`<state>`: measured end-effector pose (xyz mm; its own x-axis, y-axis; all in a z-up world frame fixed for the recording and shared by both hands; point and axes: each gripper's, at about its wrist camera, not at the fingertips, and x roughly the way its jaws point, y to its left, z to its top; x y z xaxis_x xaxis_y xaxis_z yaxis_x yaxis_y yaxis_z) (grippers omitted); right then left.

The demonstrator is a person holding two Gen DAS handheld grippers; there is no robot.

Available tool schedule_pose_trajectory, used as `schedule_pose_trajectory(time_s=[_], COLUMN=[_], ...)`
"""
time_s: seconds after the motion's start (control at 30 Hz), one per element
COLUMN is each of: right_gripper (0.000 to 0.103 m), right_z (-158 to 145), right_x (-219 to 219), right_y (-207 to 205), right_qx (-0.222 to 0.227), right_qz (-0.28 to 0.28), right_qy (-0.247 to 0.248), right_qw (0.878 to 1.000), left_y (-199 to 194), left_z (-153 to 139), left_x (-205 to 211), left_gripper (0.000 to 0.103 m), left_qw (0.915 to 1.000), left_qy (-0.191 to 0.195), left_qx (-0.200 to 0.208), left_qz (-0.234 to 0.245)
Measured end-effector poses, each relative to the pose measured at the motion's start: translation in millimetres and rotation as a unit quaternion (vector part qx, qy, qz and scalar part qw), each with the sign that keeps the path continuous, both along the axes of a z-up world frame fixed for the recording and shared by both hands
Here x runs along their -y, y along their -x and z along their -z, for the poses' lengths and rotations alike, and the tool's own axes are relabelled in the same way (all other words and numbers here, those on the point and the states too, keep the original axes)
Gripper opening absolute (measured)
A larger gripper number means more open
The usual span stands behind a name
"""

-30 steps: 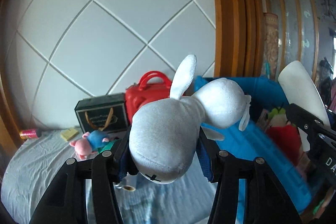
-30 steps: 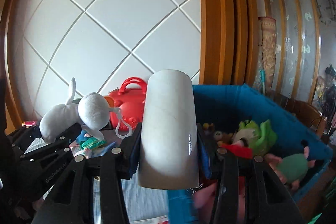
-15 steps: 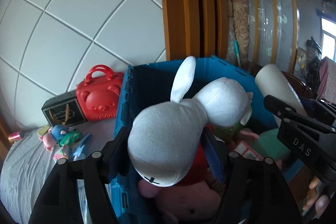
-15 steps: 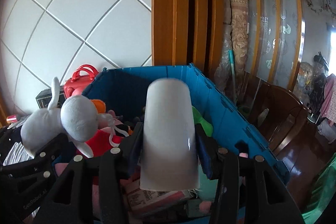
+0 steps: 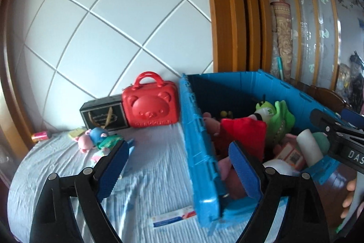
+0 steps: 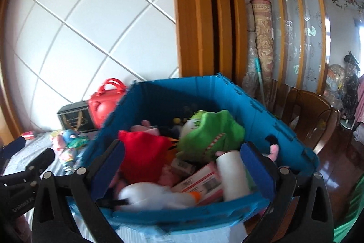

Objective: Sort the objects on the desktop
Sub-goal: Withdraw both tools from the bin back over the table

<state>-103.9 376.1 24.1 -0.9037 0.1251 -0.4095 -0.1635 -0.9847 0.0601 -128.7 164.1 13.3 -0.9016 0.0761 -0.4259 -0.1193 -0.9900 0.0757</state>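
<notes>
Left wrist view: left gripper (image 5: 179,162) spread wide, nothing between its blue pads; it hangs above the blue crate's (image 5: 198,129) near-left wall, one finger over the bedsheet (image 5: 154,152), the other over the crate interior.
Right wrist view: right gripper (image 6: 182,165) likewise spread wide and empty, straddling the crate's (image 6: 182,218) near wall.
Crate edges: four upright walls, top uncovered; the rim runs between each gripper's fingers.
Crate contents: white plush rabbit (image 6: 157,195) lying against the near wall, blurred; white cylinder (image 6: 234,177) propped beside it, close to the right-hand finger; red plush (image 6: 143,158), green plush (image 6: 211,136) and a pink barcoded box (image 6: 200,183) packed around them.
Open room: a bare strip of sheet lies between the crate's left wall and the small toys; inside the crate little free space shows.
Surface: pale blue, wrinkled sheet; a flat printed packet (image 5: 173,218) lies by the crate's near corner.
Still on sheet: pink-and-blue pig plush (image 5: 91,139), red bear-face case (image 5: 151,105) touching the crate, black box (image 5: 102,115) beside the case.
Room: white panelled wall with diagonal seams behind; wooden door frame (image 6: 198,15) and frosted glass panels to the right; wooden floor beyond the crate.
</notes>
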Motion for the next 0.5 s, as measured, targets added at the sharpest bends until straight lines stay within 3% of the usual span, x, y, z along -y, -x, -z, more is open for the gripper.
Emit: schedule_pose_trajectory(time_s=[0.17, 0.4, 0.5], right_gripper=[0.103, 0.103, 0.103], right_z=[-5, 1, 4], right_x=[57, 121, 133], right_y=[-35, -77, -90], right_qx=[0.001, 0.023, 0.027], right_qz=[-0.051, -0.094, -0.096], right_qy=[-0.001, -0.016, -0.016], right_qw=[0.999, 0.995, 0.995], left_y=[-41, -83, -98], left_z=[-2, 1, 3], left_x=[51, 101, 112], left_gripper=[0.101, 0.101, 0.101], left_qw=[0.9991, 0.9977, 0.9971], left_qy=[-0.006, -0.031, -0.025], left_qx=[-0.01, 0.018, 0.02], left_qz=[-0.04, -0.057, -0.069])
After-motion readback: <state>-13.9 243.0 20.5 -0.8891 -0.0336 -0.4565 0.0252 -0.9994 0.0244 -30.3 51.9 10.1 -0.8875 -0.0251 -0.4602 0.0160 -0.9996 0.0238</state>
